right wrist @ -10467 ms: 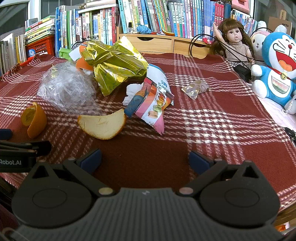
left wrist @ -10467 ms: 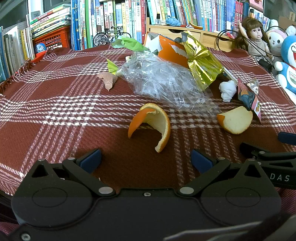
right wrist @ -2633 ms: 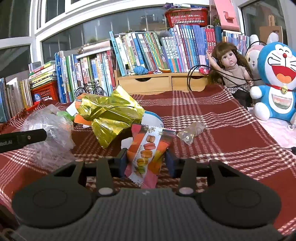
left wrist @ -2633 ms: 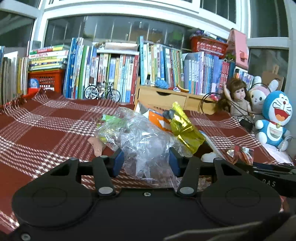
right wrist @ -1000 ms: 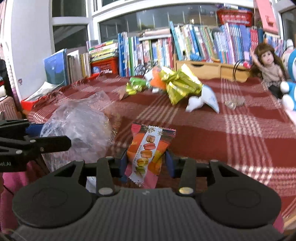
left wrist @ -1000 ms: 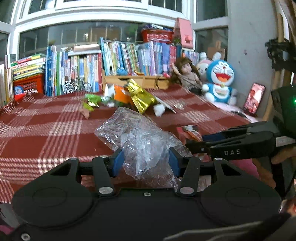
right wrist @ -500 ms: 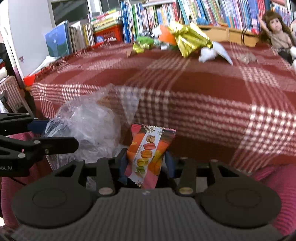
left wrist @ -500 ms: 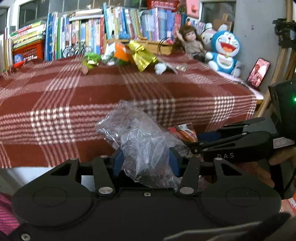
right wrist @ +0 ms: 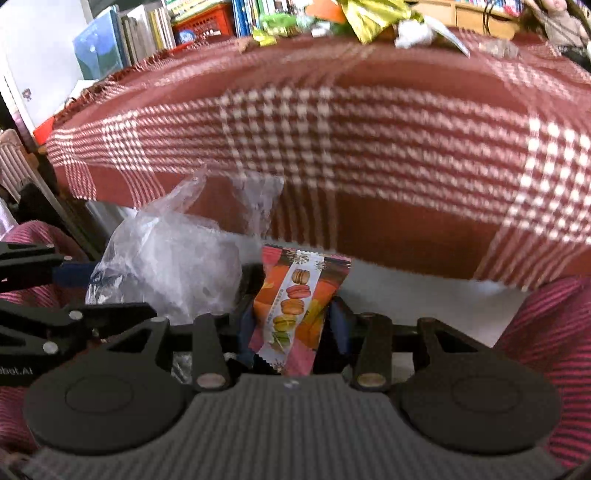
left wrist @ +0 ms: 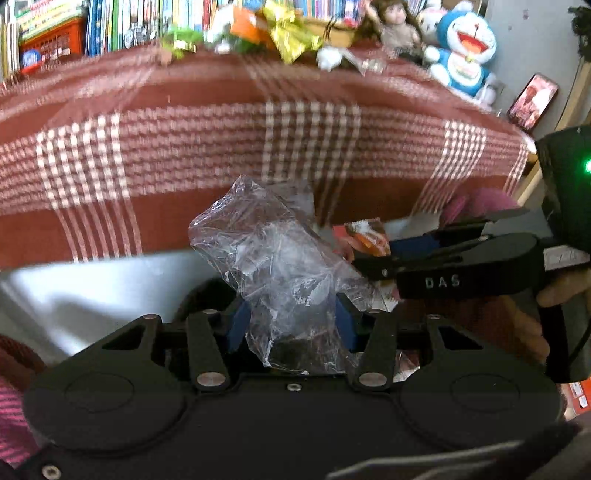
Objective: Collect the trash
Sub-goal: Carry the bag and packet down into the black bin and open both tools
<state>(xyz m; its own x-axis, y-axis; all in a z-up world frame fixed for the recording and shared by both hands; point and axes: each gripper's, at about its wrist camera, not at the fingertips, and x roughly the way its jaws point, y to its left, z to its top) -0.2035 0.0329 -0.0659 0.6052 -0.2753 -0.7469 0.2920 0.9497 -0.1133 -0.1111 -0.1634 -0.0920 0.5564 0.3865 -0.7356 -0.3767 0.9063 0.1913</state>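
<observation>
- We take the red plaid tablecloth as our landmark; its hanging front edge fills the view ahead of both grippers, which sit below that edge.
- Our left gripper is clamped on a crumpled clear plastic bag; its jaws have just been closing a little further, with the bag between them.
- Just right of the bag, our right gripper pinches a macaron-print snack wrapper, which stands upright in front of the cloth's edge.
- At the far side of the cloth lies more litter: a gold foil bag, green scraps and white crumpled paper.
- Behind the cloth stand rows of books, and to its right a doll and a blue plush toy.
- Below the cloth, pink striped fabric flanks the grippers.
- A dark shape under the bag is too hidden to identify, and the cloth is motion-blurred.
</observation>
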